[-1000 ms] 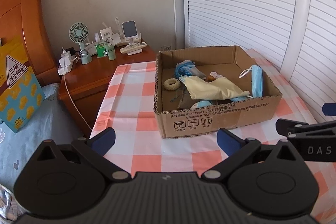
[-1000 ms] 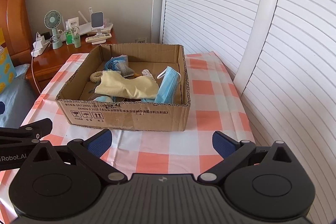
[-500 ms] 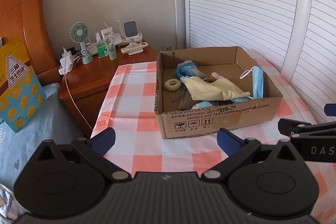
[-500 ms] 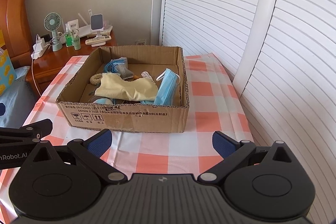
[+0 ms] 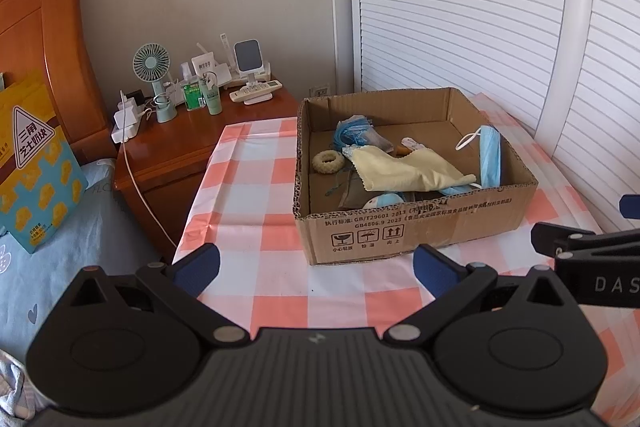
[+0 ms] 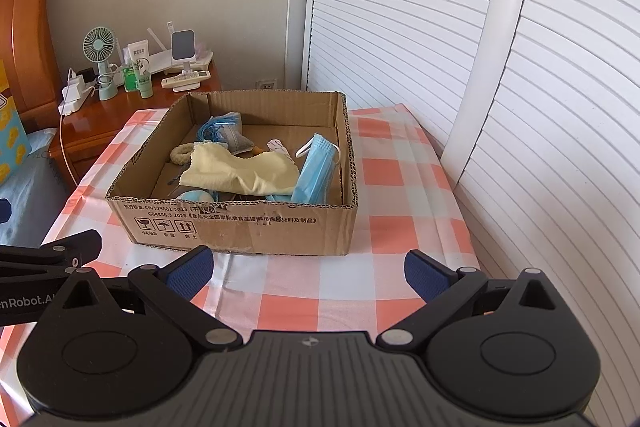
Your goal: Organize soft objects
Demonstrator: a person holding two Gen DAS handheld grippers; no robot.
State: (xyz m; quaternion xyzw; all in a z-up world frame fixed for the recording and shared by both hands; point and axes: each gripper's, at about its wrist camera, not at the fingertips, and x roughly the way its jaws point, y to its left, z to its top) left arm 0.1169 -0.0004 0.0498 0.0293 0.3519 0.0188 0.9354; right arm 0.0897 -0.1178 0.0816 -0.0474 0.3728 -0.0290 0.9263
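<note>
Left gripper (image 5: pixel 316 269): jaws spread, nothing held, lower frame.
Right gripper (image 6: pixel 308 269): jaws spread, nothing held.
Cardboard box (image 6: pixel 276 227): frame centre, on checked tablecloth (image 6: pixel 400 227).
Yellow cloth (image 6: pixel 240 171), blue mask (image 6: pixel 316 167): inside box.

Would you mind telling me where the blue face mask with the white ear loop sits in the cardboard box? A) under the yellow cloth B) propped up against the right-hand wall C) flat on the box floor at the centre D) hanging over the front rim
B: the blue face mask stands on edge, leaning against the right wall of the cardboard box, beside the yellow cloth.
</note>
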